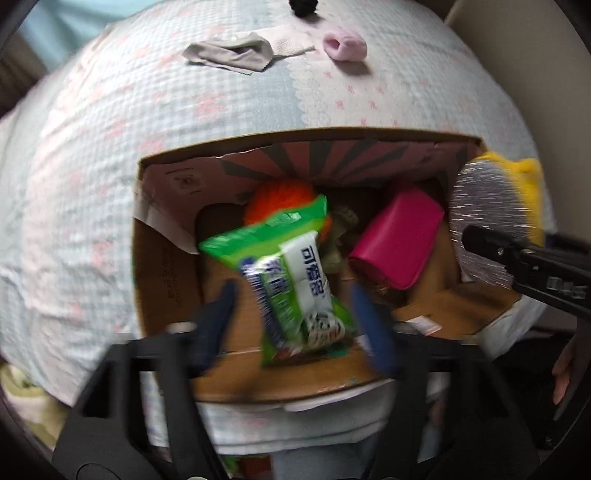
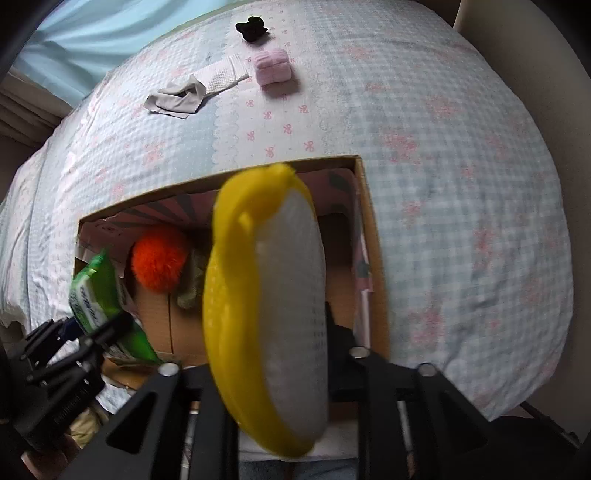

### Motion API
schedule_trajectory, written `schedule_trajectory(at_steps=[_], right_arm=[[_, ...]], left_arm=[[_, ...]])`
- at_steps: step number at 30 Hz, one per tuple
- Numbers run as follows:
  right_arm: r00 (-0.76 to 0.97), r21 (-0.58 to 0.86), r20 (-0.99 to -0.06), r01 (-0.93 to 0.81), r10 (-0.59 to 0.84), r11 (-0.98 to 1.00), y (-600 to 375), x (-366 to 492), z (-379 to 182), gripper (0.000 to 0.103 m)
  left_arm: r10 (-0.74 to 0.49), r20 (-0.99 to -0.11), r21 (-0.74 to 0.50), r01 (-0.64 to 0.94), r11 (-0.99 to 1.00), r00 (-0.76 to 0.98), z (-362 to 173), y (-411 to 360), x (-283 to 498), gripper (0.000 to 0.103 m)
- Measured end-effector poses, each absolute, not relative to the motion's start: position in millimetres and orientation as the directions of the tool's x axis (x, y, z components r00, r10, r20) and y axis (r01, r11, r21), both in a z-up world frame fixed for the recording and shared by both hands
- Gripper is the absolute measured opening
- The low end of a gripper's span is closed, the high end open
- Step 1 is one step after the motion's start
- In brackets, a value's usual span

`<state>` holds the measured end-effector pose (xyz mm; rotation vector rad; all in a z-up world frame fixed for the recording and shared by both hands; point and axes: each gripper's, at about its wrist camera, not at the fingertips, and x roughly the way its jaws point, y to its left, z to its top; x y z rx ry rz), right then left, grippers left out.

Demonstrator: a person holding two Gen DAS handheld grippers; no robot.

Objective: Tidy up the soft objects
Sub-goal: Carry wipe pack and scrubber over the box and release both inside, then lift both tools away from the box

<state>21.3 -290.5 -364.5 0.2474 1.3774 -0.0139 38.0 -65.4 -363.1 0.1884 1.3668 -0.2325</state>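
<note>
A cardboard box sits on the bed, open at the top. Inside lie an orange pom-pom and a pink pouch. My left gripper is over the box with its blue fingers wide apart; a green wet-wipe pack hangs blurred between them, touching neither. My right gripper is shut on a yellow and silver scrub sponge above the box's right part. The pack and pom-pom also show in the right wrist view.
On the checked bedspread beyond the box lie a grey cloth, a white mesh cloth, a pink rolled item and a black item. A beige headboard rises at the right.
</note>
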Motion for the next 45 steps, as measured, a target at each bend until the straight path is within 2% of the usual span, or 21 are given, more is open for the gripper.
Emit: schedule_trajectory(at_steps=[1, 2, 6, 17, 26, 34, 45], right_arm=[[0.2, 0.177, -0.969, 0.157, 0.144, 0.972, -289, 22, -366, 0.091], [0.203, 0.193, -0.966, 0.159, 0.159, 0.968, -288, 23, -367, 0.103], [0.238, 0.262, -0.946, 0.158, 0.221, 0.952, -284, 24, -365, 0.103], [0.258, 0.274, -0.939, 0.153, 0.229, 0.95, -286, 22, -360, 0.103], [0.29, 0.272, -0.93, 0.125, 0.226, 0.954, -284, 20, -339, 0.103], [0.363, 0.223, -0.913, 0.069, 0.184, 0.972, -280, 8, -285, 0.103], [0.525, 0.166, -0.841, 0.021, 0.13, 0.986, -275, -21, -186, 0.103]], left_arm=[[-0.038, -0.978, 0.023, 0.284, 0.959, 0.207, -361, -66, 36, 0.102], [-0.035, -0.973, 0.035, 0.296, 0.955, 0.227, -357, -66, 34, 0.103], [-0.034, -0.976, 0.031, 0.291, 0.956, 0.216, -355, -59, 35, 0.103], [-0.058, -0.973, -0.005, 0.23, 0.973, 0.223, -349, -52, 35, 0.103], [-0.072, -0.961, -0.019, 0.197, 0.98, 0.266, -318, -49, 28, 0.103], [-0.098, -0.931, -0.043, 0.161, 0.986, 0.352, -258, -44, 20, 0.103], [-0.124, -0.866, -0.067, 0.134, 0.989, 0.485, -167, -37, -4, 0.103]])
